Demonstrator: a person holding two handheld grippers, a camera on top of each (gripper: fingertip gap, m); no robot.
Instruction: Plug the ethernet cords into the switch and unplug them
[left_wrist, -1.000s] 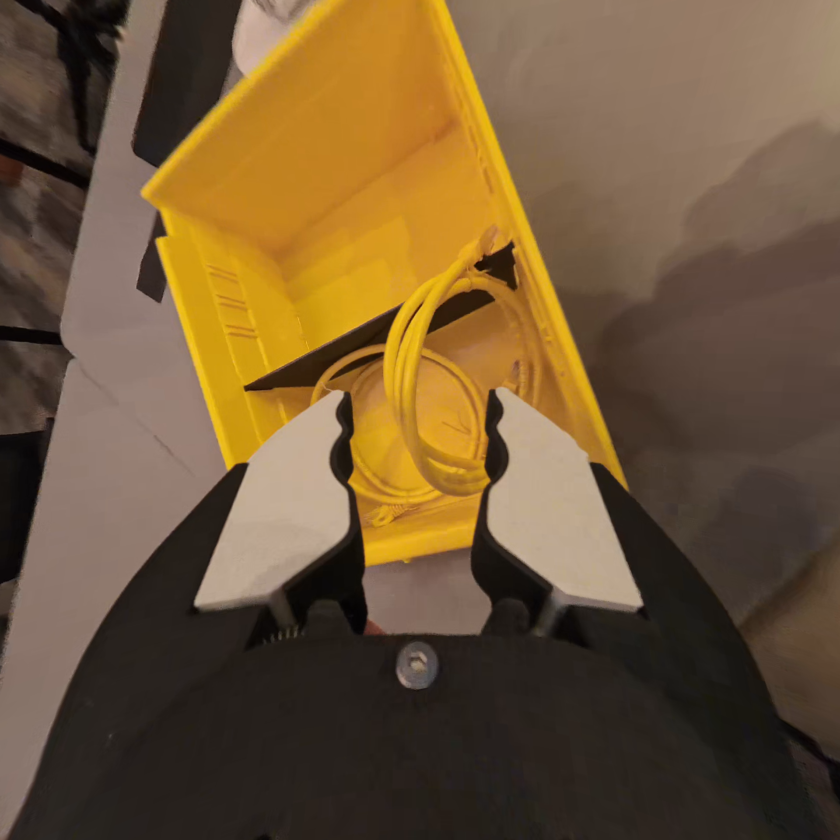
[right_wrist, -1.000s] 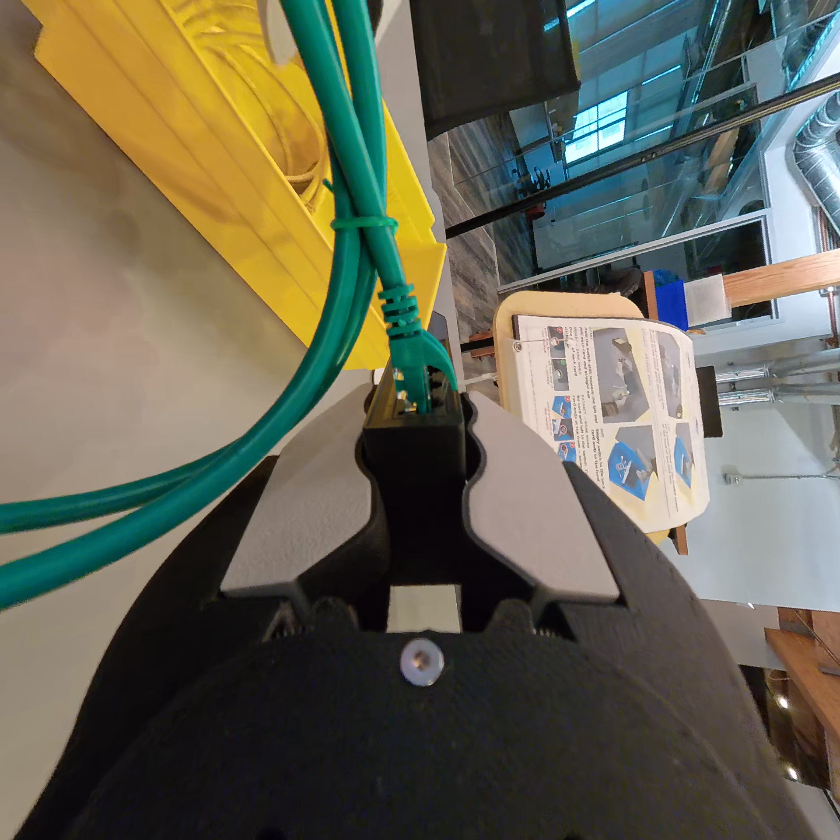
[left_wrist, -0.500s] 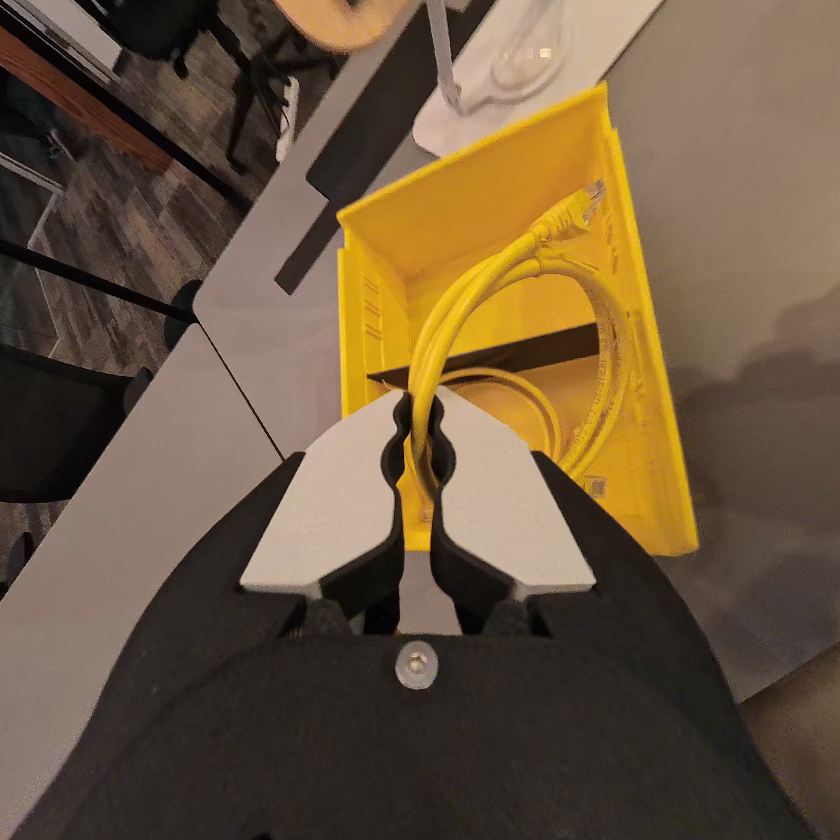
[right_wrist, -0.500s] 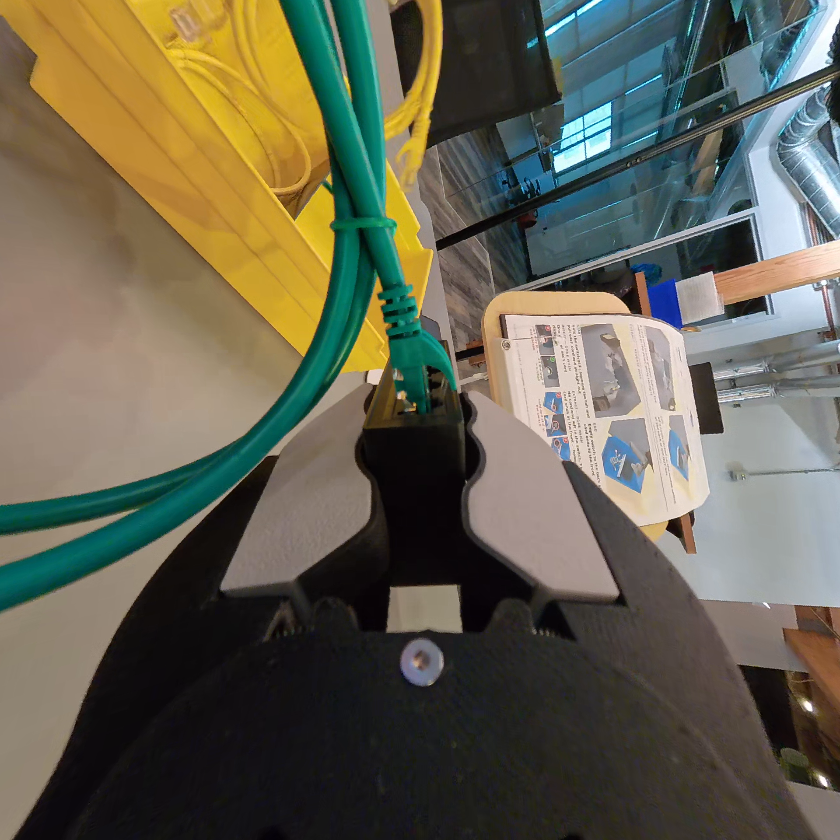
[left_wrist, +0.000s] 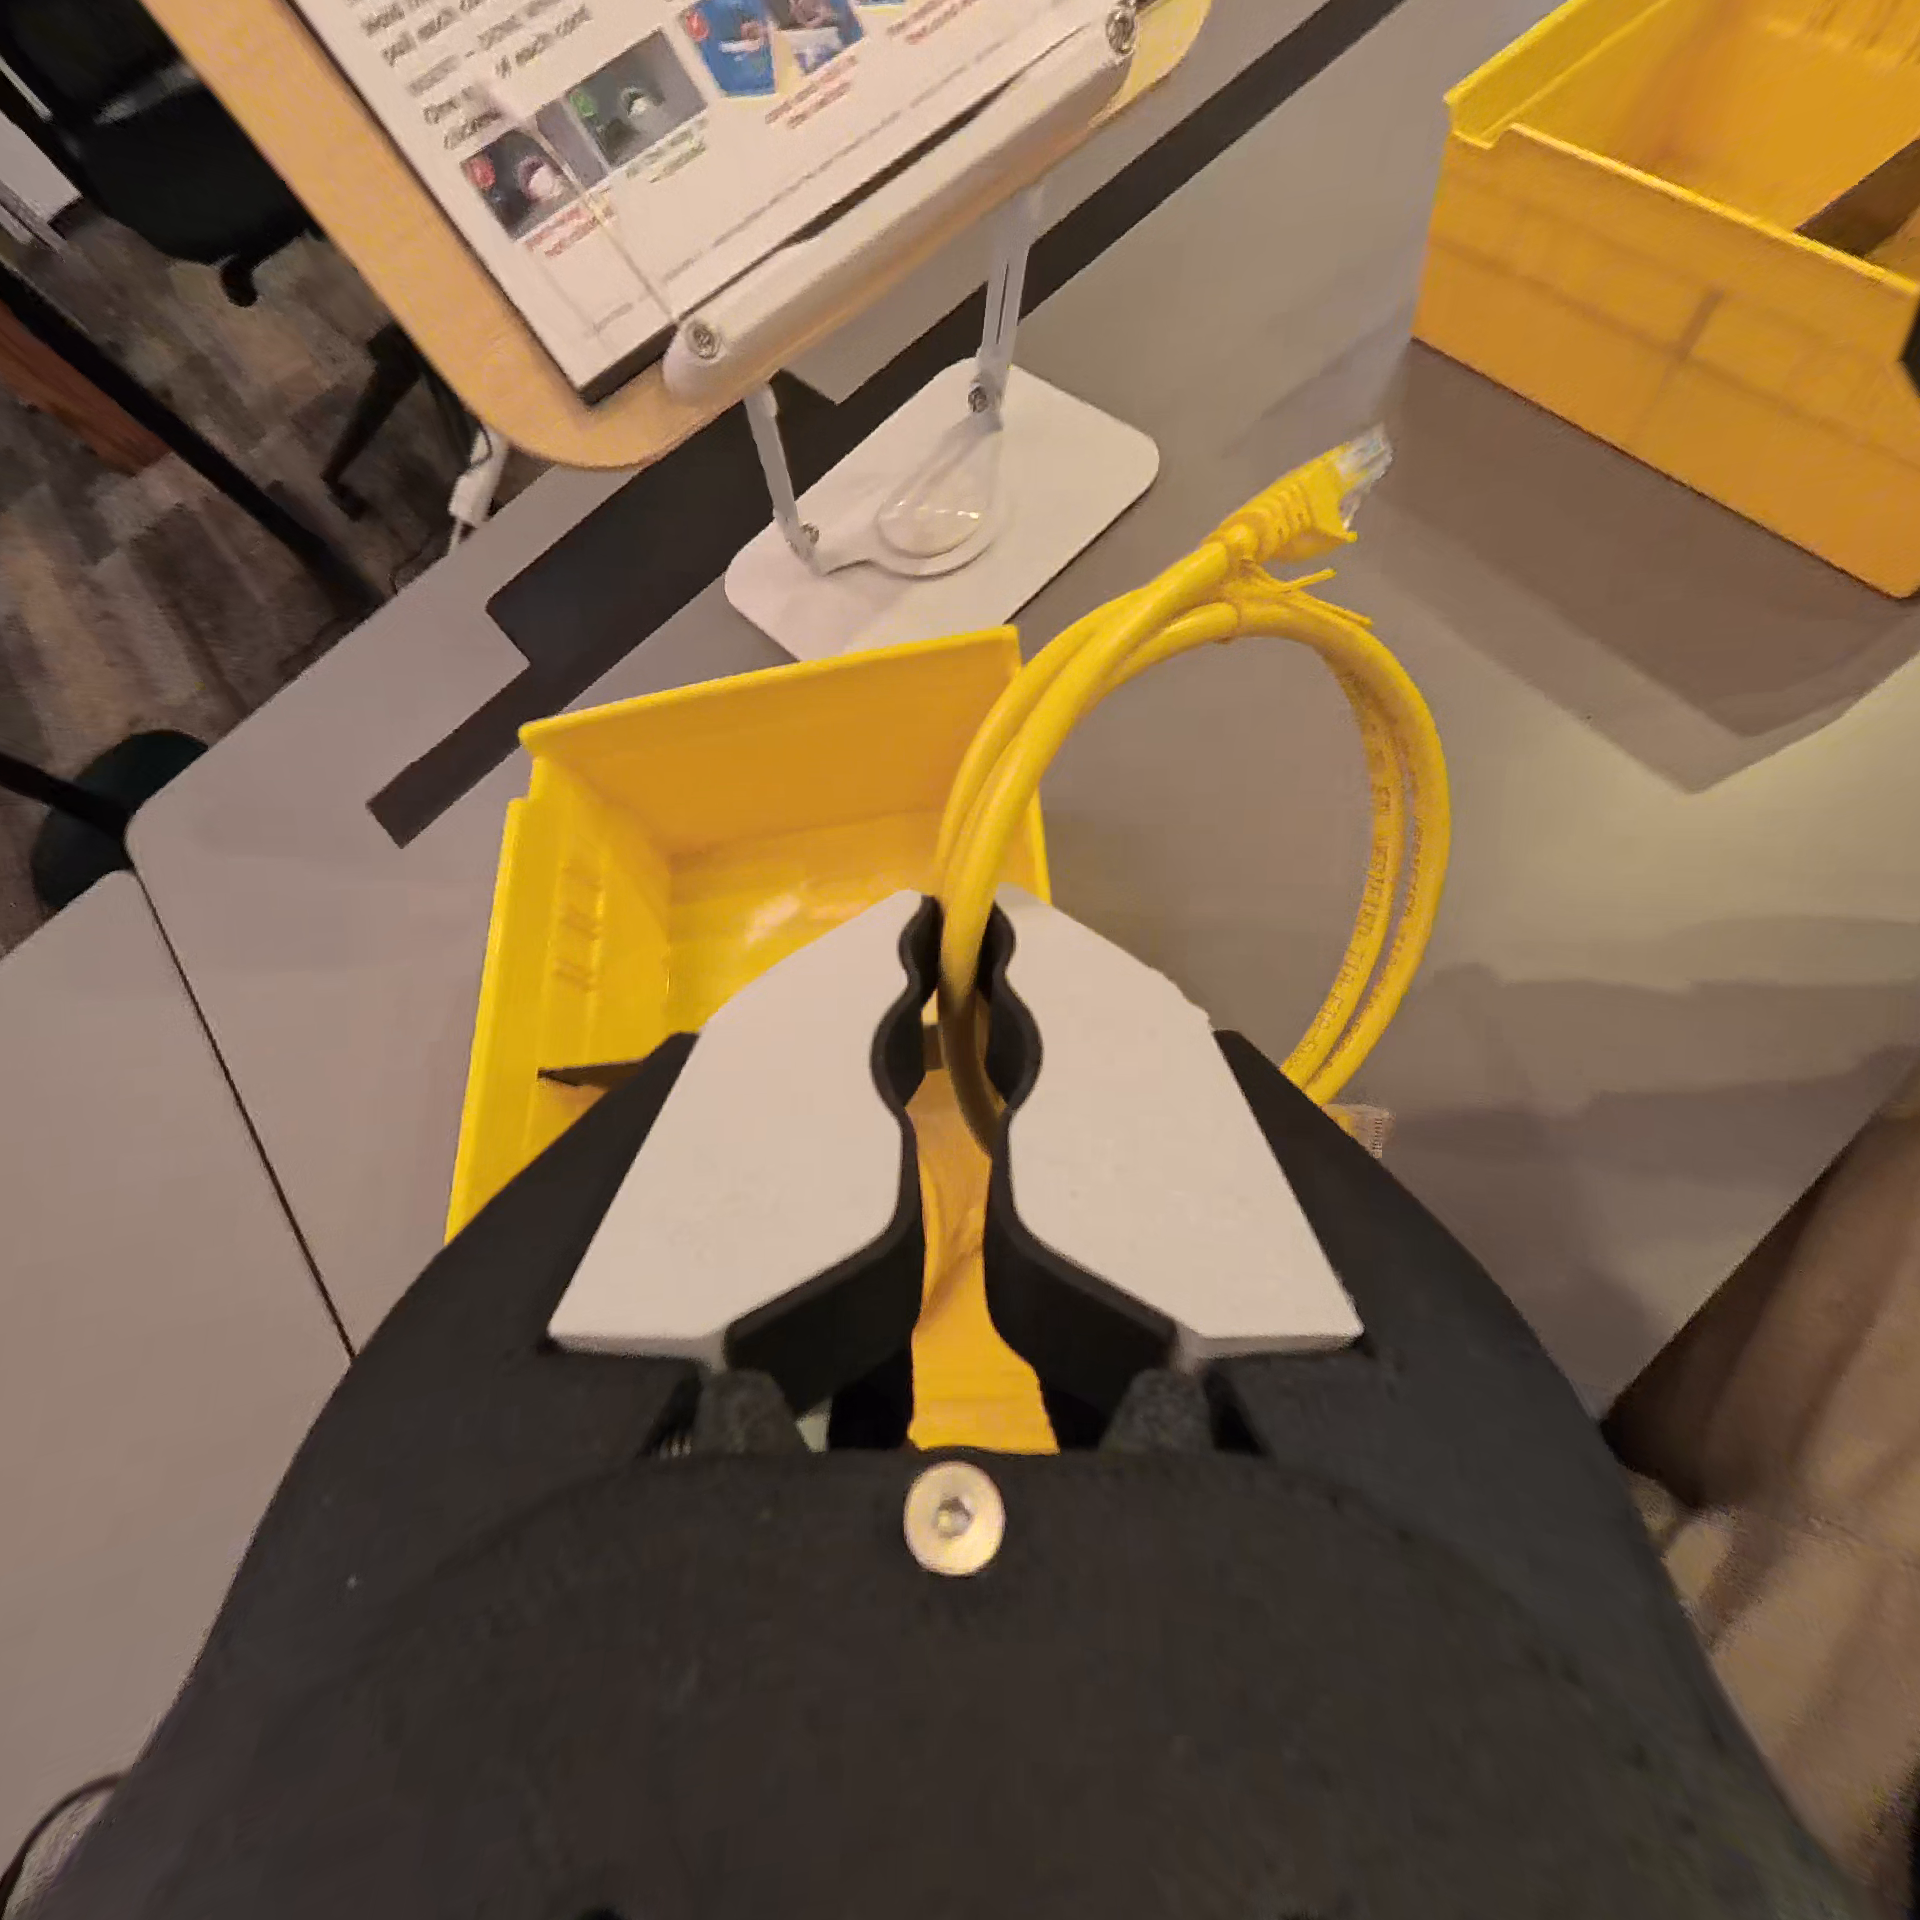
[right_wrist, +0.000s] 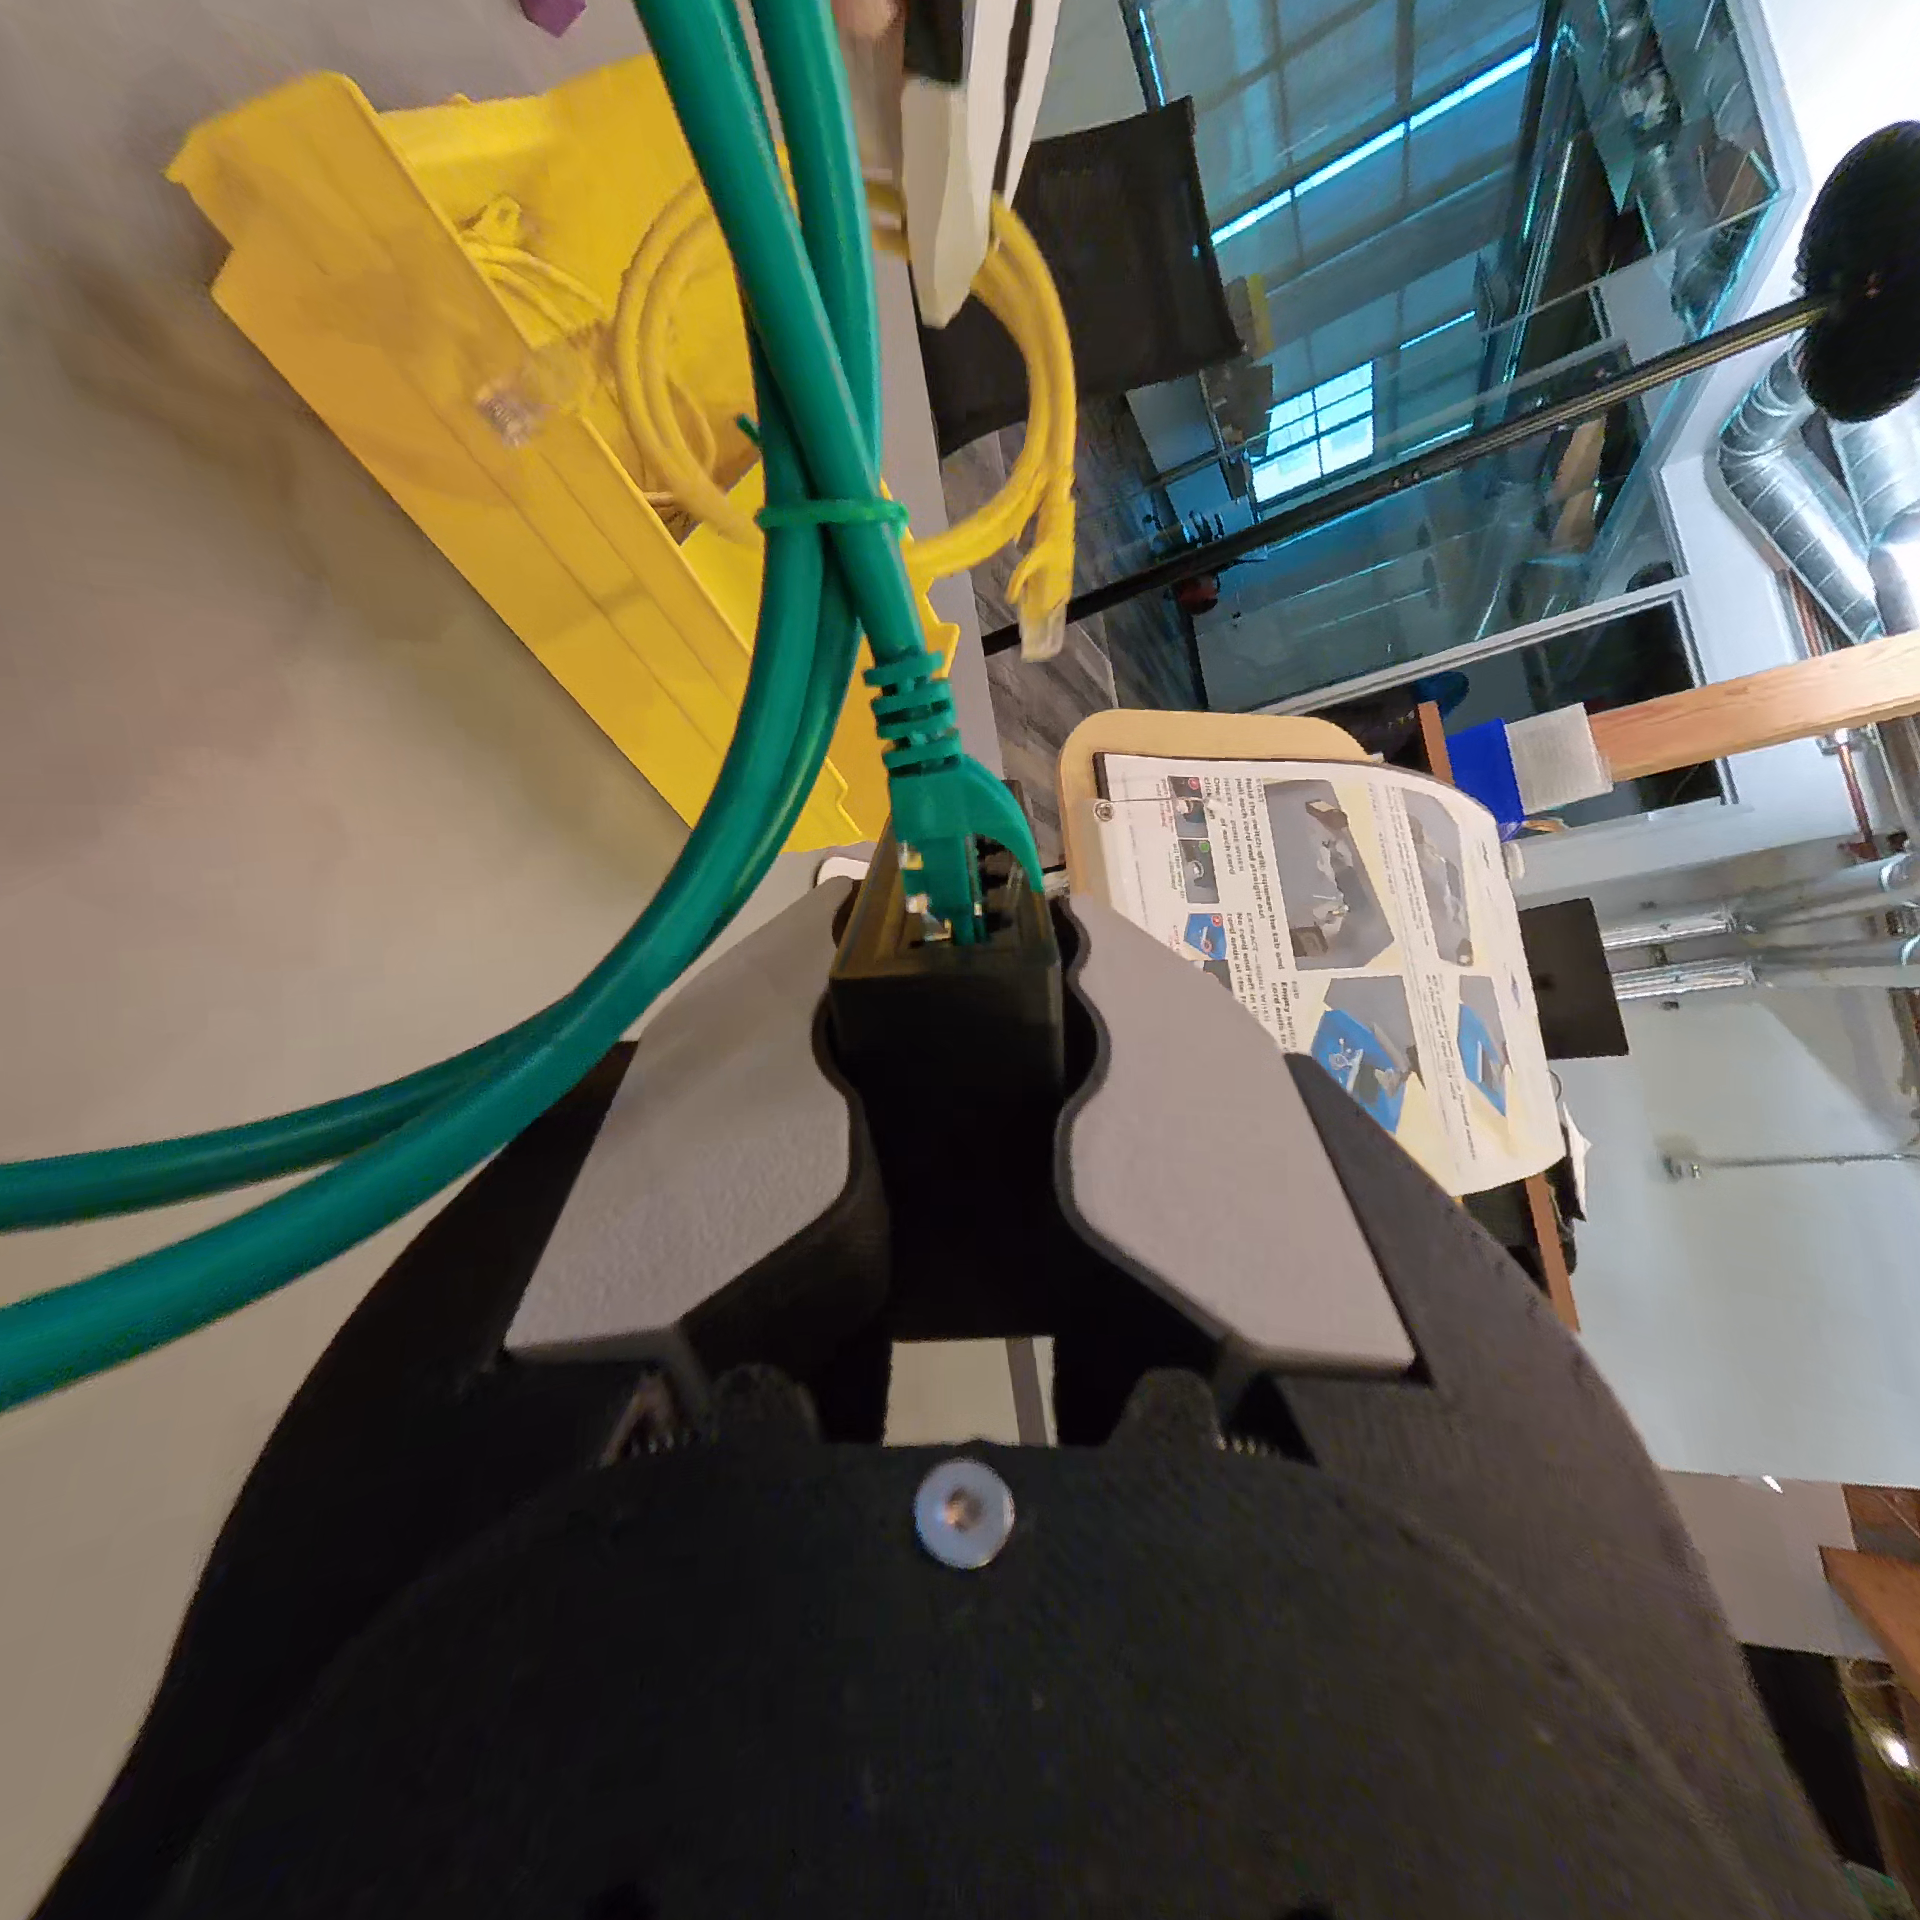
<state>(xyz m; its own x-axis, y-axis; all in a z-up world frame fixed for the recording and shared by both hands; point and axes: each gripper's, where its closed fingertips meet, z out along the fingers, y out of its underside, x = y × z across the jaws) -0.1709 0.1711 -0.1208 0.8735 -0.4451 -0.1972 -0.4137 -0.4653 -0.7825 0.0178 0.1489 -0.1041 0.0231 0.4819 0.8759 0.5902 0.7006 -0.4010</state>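
Yellow bin (left_wrist: 727, 790): yellow cords (right_wrist: 665, 395) coiled inside | left gripper (left_wrist: 956, 935): jaws clamped on yellow cord (left_wrist: 1392, 831), lifted above bin rim | right gripper (right_wrist: 956, 935): jaws clamped on black switch (right_wrist: 945, 997), green cord (right_wrist: 914, 748) plugged in | counter (left_wrist: 1558, 987): bare right of bin | second yellow bin (left_wrist: 1662, 260): left view only.

A bin (left_wrist: 769, 790) sits on the table (left_wrist: 1558, 987) just beyond the left gripper (left_wrist: 954, 925); a stand (left_wrist: 935, 509) behind it.
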